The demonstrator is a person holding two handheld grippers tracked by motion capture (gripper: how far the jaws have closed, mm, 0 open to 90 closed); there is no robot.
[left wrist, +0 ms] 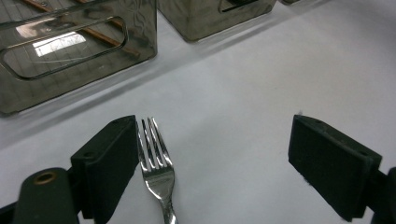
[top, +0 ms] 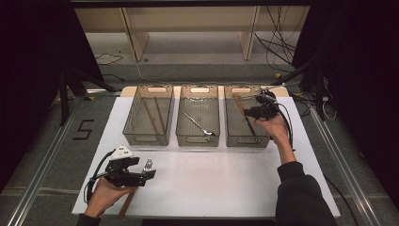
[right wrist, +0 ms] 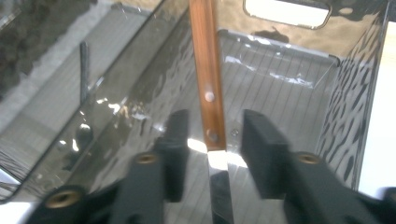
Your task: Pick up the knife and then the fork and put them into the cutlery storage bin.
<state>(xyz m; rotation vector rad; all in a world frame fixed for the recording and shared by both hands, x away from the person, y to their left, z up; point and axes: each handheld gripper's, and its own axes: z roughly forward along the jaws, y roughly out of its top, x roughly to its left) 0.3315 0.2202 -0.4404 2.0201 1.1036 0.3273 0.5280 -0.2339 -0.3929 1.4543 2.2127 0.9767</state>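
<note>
I see the white table top (top: 211,179) w/ three clear smoky plastic bins in a row. My right gripper (right wrist: 212,140) hangs in the rightmost bin (right wrist: 280,60); jaws about half open, each side of a wooden-handled steel knife (right wrist: 208,84), not pressing it. My left gripper (left wrist: 212,163) is near the table's front-left, jaws wide open, holding nothing. The silver metal fork (left wrist: 156,163) lies flat on the table between them, close by one jaw.

A dim room: grey carpeted floor (top: 42,136) around the white table (top: 226,183), a pale wooden shelf unit (top: 188,28) behind, loose black cables (top: 277,44), perhaps power leads
</note>
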